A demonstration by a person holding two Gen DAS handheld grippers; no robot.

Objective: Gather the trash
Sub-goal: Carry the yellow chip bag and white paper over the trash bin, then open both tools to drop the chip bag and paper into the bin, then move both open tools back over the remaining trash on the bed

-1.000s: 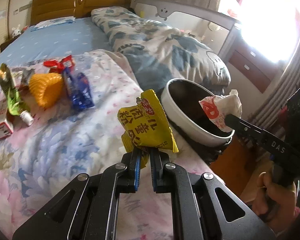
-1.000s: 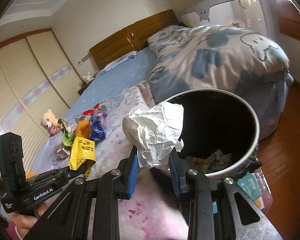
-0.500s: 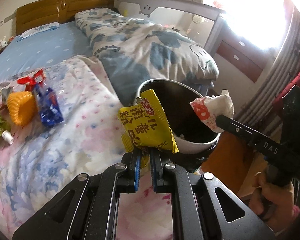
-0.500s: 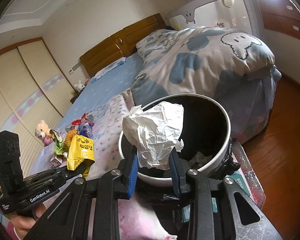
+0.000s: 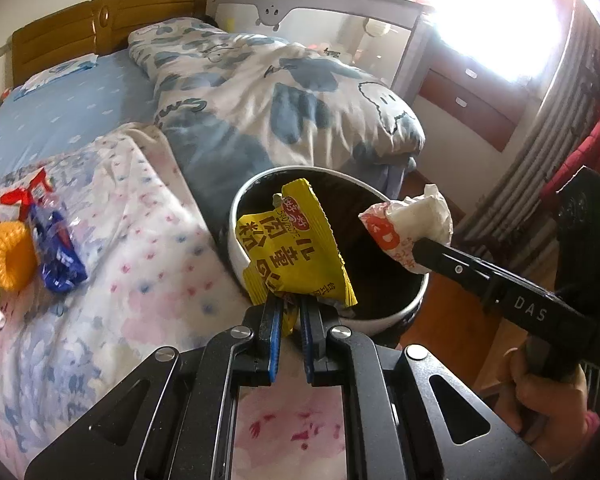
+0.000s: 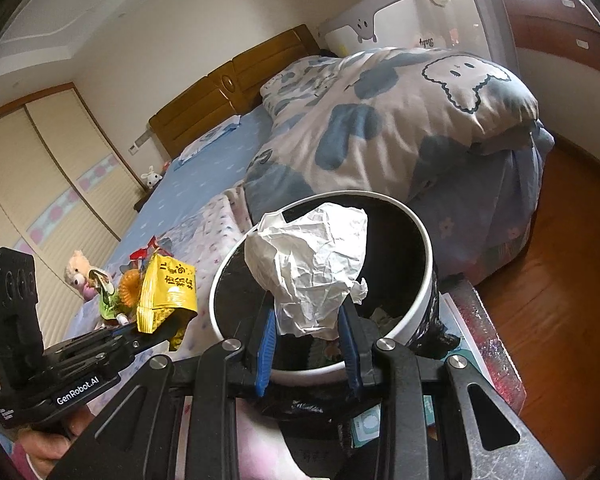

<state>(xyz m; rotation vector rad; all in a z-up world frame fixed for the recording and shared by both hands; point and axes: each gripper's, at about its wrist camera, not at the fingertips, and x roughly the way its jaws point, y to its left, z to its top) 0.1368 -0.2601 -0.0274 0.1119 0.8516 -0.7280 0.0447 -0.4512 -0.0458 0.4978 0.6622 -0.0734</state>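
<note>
My left gripper (image 5: 288,312) is shut on a yellow snack wrapper (image 5: 296,248) and holds it over the near rim of the round white trash bin (image 5: 236,248). My right gripper (image 6: 310,336) is shut on a crumpled white paper wrapper (image 6: 312,268) with red print, held over the bin's (image 6: 428,280) opening. The paper (image 5: 412,224) also shows in the left wrist view above the bin's right side. The yellow wrapper (image 6: 168,292) shows in the right wrist view, left of the bin. Some trash lies at the bin's bottom.
More trash lies on the floral bedspread at the left: an orange ribbed cup (image 5: 8,256), a blue wrapper (image 5: 58,256), a red wrapper (image 5: 24,196). A blue-and-white duvet (image 5: 268,92) is heaped behind the bin. Wooden floor (image 6: 572,264) lies right of the bed.
Both grippers have moved toward the bin with their loads. The yellow wrapper now hangs over the bin's rim; the bin looks larger and closer in both views.
</note>
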